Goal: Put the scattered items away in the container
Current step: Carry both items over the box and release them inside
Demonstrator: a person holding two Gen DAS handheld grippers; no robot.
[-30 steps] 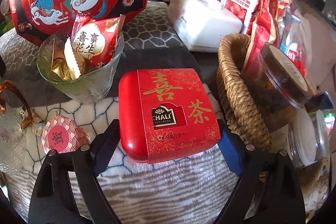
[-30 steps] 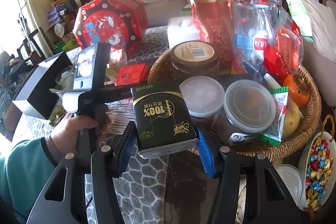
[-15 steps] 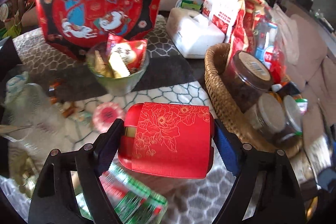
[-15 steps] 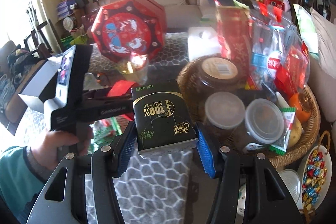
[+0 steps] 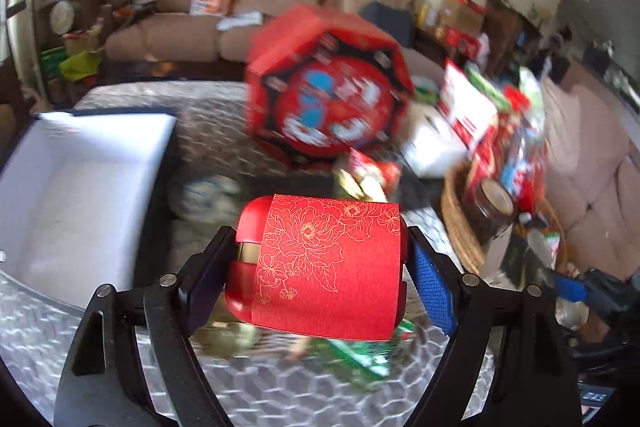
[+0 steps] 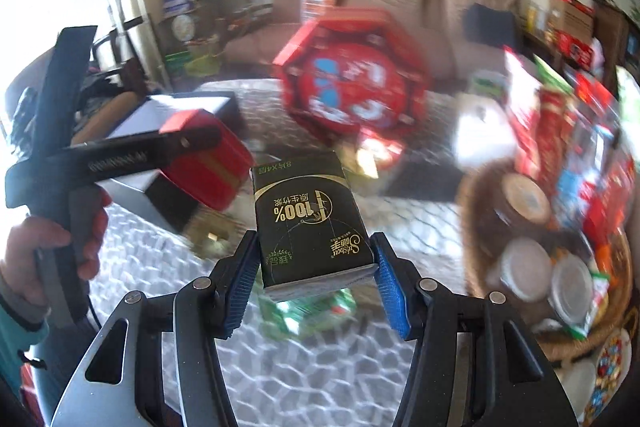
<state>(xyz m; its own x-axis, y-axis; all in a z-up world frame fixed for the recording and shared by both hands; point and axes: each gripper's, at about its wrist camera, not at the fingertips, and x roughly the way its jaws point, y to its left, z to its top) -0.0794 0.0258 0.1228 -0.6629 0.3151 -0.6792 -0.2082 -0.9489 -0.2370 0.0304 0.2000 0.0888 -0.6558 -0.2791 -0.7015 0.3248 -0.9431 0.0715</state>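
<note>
My left gripper [image 5: 320,247] is shut on a red tea tin [image 5: 328,267] with a gold flower sleeve, held up in the air. To its left lies a dark open box [image 5: 100,135] with a white inside. In the right wrist view my right gripper [image 6: 316,247] is shut on a dark green tissue pack [image 6: 308,215], also above the table. A person's hand [image 6: 52,247] carries the left gripper [image 6: 192,143] with the red tin [image 6: 212,179] in front of the open box [image 6: 176,111]. Both views are blurred by motion.
A red octagonal gift box [image 5: 332,99] stands upright behind. A wicker basket [image 5: 460,223] full of jars and snack bags fills the right. A green packet [image 6: 312,311] lies on the patterned cloth below the grippers. A sofa runs along the far wall.
Both grippers have risen and swung left, away from the basket and toward the open box. The red tin has left the table and now hangs in the left gripper.
</note>
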